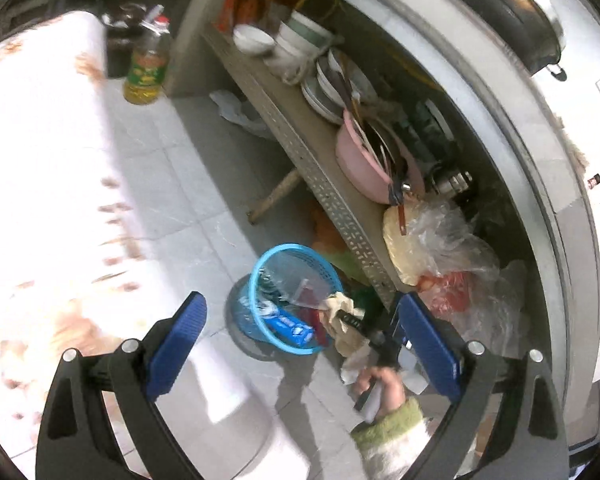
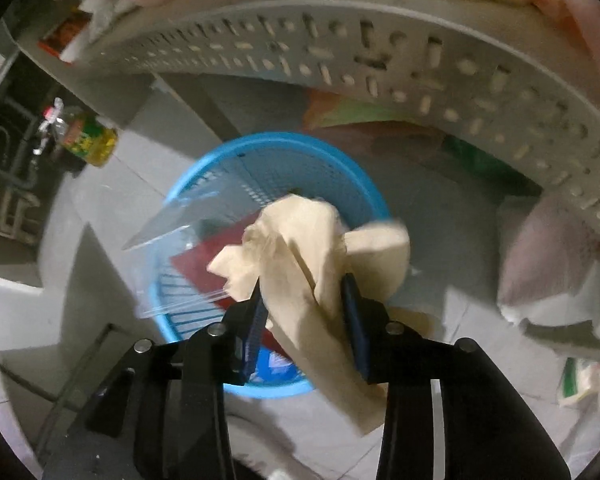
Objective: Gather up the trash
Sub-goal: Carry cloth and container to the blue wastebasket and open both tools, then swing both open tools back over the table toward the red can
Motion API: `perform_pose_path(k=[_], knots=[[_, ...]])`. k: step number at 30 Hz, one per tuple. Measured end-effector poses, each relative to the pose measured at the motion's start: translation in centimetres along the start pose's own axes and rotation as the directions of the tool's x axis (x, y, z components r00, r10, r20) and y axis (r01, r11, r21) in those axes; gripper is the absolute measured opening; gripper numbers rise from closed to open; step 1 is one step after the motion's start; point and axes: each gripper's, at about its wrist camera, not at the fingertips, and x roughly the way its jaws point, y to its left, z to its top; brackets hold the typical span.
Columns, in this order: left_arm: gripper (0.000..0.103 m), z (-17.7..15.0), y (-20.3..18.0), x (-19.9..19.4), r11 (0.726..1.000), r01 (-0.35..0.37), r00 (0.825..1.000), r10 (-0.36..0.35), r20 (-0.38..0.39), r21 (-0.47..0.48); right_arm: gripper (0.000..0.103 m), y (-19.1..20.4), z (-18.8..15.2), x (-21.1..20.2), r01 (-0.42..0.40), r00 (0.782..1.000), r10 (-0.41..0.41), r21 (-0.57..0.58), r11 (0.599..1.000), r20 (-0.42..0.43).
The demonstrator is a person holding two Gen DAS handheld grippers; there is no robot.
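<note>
Honestly, we're at the fiddly bit. Our right gripper (image 2: 306,320) is clamped on a crumpled beige paper wad (image 2: 300,240), and it hangs right over the blue basket (image 2: 204,184) on the floor, just below the perforated shelf edge (image 2: 340,60). Our left gripper (image 1: 300,344) is spread wide with nothing between its pads, well back from the action.

What could go wrong, as we see it: the wad is big and floppy, and one lobe sticks out toward the basket's far rim, so if we let go from here it may catch the rim and flop onto the tiles. The basket's already crowded too, with a clear plastic sheet (image 2: 180,228), something red (image 2: 220,252) and a blue tube (image 1: 278,318), so the paper could sit on top and roll out. The basket also looks light, so a nudge from our fingers might tip it.
</note>
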Motion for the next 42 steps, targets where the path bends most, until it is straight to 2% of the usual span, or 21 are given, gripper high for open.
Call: perform_pose_path(k=[3,4,6,9,13,17,21,24,25,27,29,36,42], knots=[[0.095,-1.4,1.7,-3.1,1.000,-0.022,0.999,0.022,0.044,0.013,0.035,-0.1,-0.2,0.5,0.032,0.999,-0.031,-0.027,0.999,0.013],[0.095,-2.0,2.3,-4.2,0.999,-0.029,0.998,0.029,0.064,0.012,0.032,-0.1,-0.3,0.8,0.036,0.999,-0.036,-0.036,0.999,0.008],[0.095,-2.7,3.4,-5.7,1.000,-0.030,0.996,0.030,0.083,0.005,0.011,0.0,-0.3,2.0,0.030,0.999,-0.032,-0.057,0.998,-0.017],[0.095,-3.7,5.0,-7.7,0.998,-0.052,0.993,0.054,0.106,-0.017,0.004,0.2,-0.6,4.6,0.041,0.996,-0.045,-0.057,0.998,-0.078],[0.095,-4.9,7.4,-10.0,0.993,-0.104,0.986,0.110,0.129,-0.053,0.002,-0.3,-0.6,8.2,0.065,0.986,-0.062,0.019,0.998,-0.157],[0.095,-5.6,9.3,-11.6,0.987,-0.130,0.978,0.143,0.151,-0.093,0.002,0.0,-0.1,11.0,0.070,0.980,-0.060,0.045,0.997,-0.192],[0.095,-6.0,10.8,-12.6,0.983,-0.138,0.974,0.158,0.162,-0.125,0.004,1.0,0.2,12.5,0.100,0.974,-0.095,0.014,0.995,-0.208],[0.095,-6.2,11.4,-12.9,0.980,-0.140,0.972,0.163,0.169,-0.144,0.005,1.1,0.4,11.8,0.099,0.973,-0.098,-0.005,0.995,-0.209],[0.095,-6.3,11.6,-13.0,0.979,-0.136,0.972,0.161,0.171,-0.150,0.006,1.1,0.6,11.3,0.089,0.974,-0.088,-0.002,0.996,-0.207],[0.095,-6.6,12.0,-13.3,0.980,-0.129,0.972,0.156,0.176,-0.154,0.023,0.6,1.0,9.4,0.037,0.982,-0.031,0.029,0.999,-0.187],[0.095,-6.7,12.0,-13.4,0.980,-0.128,0.971,0.155,0.182,-0.154,0.030,0.0,0.9,7.3,0.002,0.989,0.004,0.039,0.999,-0.149],[0.095,-7.7,12.8,-15.0,0.981,-0.103,0.967,0.138,0.216,-0.165,0.041,-0.3,0.4,1.5,-0.076,0.996,0.077,0.033,0.997,-0.043],[0.095,-9.4,14.2,-17.7,0.977,-0.118,0.948,0.165,0.274,-0.180,0.056,1.1,-1.7,-5.3,-0.116,0.991,0.115,0.008,0.993,0.069]])
